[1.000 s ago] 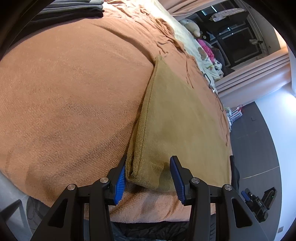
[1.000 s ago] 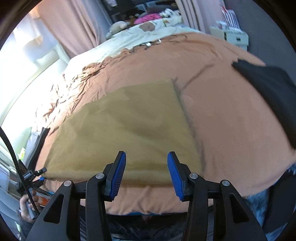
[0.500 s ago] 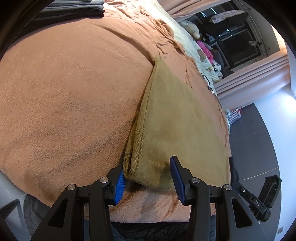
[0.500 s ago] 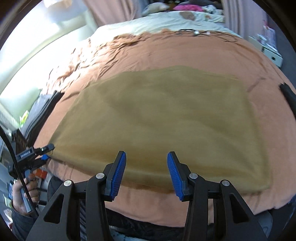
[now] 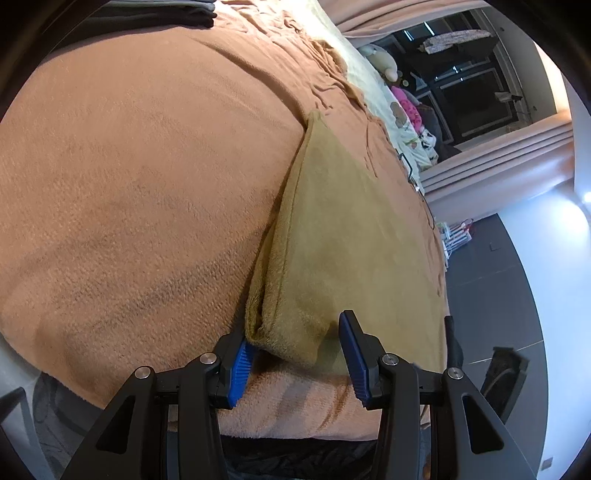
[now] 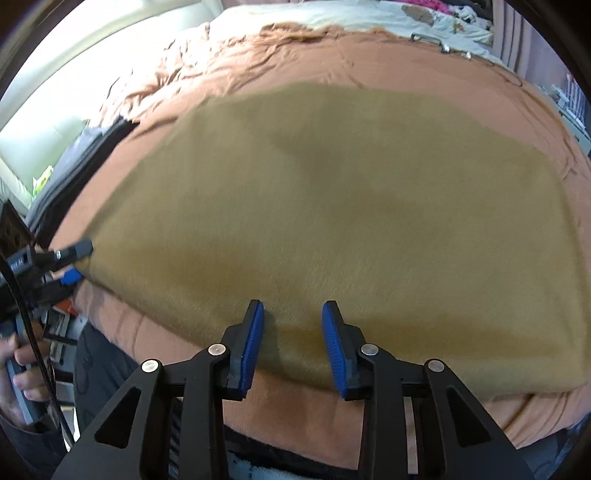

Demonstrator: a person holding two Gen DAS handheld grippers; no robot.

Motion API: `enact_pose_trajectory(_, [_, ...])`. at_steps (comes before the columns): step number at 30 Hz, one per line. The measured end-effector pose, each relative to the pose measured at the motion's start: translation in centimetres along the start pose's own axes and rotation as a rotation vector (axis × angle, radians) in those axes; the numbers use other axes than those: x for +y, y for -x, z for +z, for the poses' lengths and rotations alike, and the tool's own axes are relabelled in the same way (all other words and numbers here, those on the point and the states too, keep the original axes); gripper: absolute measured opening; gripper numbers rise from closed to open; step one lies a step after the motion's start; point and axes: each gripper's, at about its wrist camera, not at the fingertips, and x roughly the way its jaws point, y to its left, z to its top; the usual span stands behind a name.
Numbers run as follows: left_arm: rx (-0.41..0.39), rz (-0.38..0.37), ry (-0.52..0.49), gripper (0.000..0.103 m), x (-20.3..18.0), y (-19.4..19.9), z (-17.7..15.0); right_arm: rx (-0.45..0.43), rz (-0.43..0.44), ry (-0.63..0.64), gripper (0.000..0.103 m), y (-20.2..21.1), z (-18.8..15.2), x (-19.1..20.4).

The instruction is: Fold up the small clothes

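Note:
An olive-brown fleece cloth [image 5: 351, 240] lies folded flat on the orange blanket [image 5: 129, 184] of a bed. My left gripper [image 5: 295, 356] is open, and its blue pads straddle the cloth's near-left corner, where the two layers gape a little. In the right wrist view the cloth [image 6: 332, 221] fills the middle. My right gripper [image 6: 293, 341] is open and hovers at the middle of the cloth's near edge. The left gripper [image 6: 70, 262] shows at the cloth's left corner, with a person's hand [image 6: 22, 365] below it.
A stack of dark folded clothes [image 5: 166, 14] sits at the far left of the bed, also visible as dark clothes [image 6: 74, 158]. Cream bedding with plush toys [image 5: 380, 66] lies at the head. The bed's front edge is just below both grippers; dark floor [image 5: 498, 277] lies to the right.
My right gripper has swung left along the cloth's near edge, from near its right corner to its middle. My left gripper has edged closer onto the left corner. Both stay open.

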Motion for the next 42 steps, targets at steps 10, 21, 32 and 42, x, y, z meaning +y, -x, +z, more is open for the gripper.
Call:
enact_pose_trajectory(10, [-0.008, 0.015, 0.08, 0.02, 1.0, 0.0, -0.4, 0.045, 0.017, 0.023, 0.03, 0.7, 3.5, -0.5])
enact_pose_trajectory(21, [-0.01, 0.005, 0.198, 0.02, 1.6, 0.5, -0.9, 0.07, -0.067, -0.046, 0.024, -4.7, 9.5, -3.2])
enact_pose_trajectory(32, [-0.034, 0.045, 0.28, 0.02, 1.0, 0.4, -1.6, 0.065, -0.093, -0.088, 0.02, -8.9, 16.2, -5.5])
enact_pose_trajectory(42, [-0.066, 0.079, 0.315, 0.02, 0.8, 0.7, -2.6, 0.065, -0.105, -0.14, 0.02, -12.1, 20.8, -8.4])
